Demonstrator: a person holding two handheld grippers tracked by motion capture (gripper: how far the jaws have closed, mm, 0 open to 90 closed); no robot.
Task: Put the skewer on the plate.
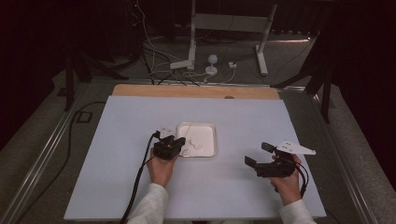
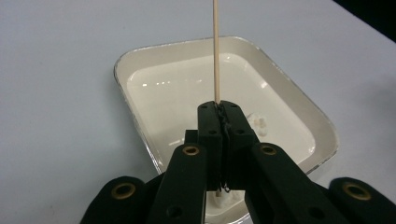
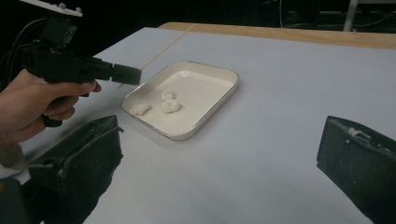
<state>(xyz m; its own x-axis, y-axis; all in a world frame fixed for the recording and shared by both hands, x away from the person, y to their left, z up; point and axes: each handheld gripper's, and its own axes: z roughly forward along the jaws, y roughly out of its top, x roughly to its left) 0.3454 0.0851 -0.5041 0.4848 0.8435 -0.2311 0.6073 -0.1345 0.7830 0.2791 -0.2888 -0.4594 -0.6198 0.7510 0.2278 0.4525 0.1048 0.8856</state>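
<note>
Worktop: a pale blue-grey sheet [image 1: 140, 177] covered a wooden board whose far edge showed as a tan strip; grey floor with cables and white stand legs lay beyond it.

Tray: a shallow cream tray [image 1: 209, 128] with rounded corners and a thin metal-looking rim sat near the middle of the worktop, flat on the sheet.

Lumps: three small white lumps [image 3: 168, 103] lay in the tray, grouped toward the end nearest the left tongs, two of them touching or nearly so and the third just beside them. What they were made of could not be told.

Skewer: a thin pale wooden skewer [image 2: 216, 51] was held by one end and ran forward over the tray, slanting upward away from the hand in the right gripper view.

Left tongs: the left tongs [image 2: 218, 112] were pressed together on the skewer's near end, their jaws meeting with only the stick between them. They hung just above the near left corner of the tray, held in the person's left hand [image 1: 162, 169].

Right tongs: the right tongs [image 1: 258, 155] were spread wide, nothing between the jaws. They were held over bare worktop well to the right of the tray, in the person's right hand [image 1: 286, 183].

Sleeves: both forearms wore white sleeves [image 1: 148, 205].
</note>
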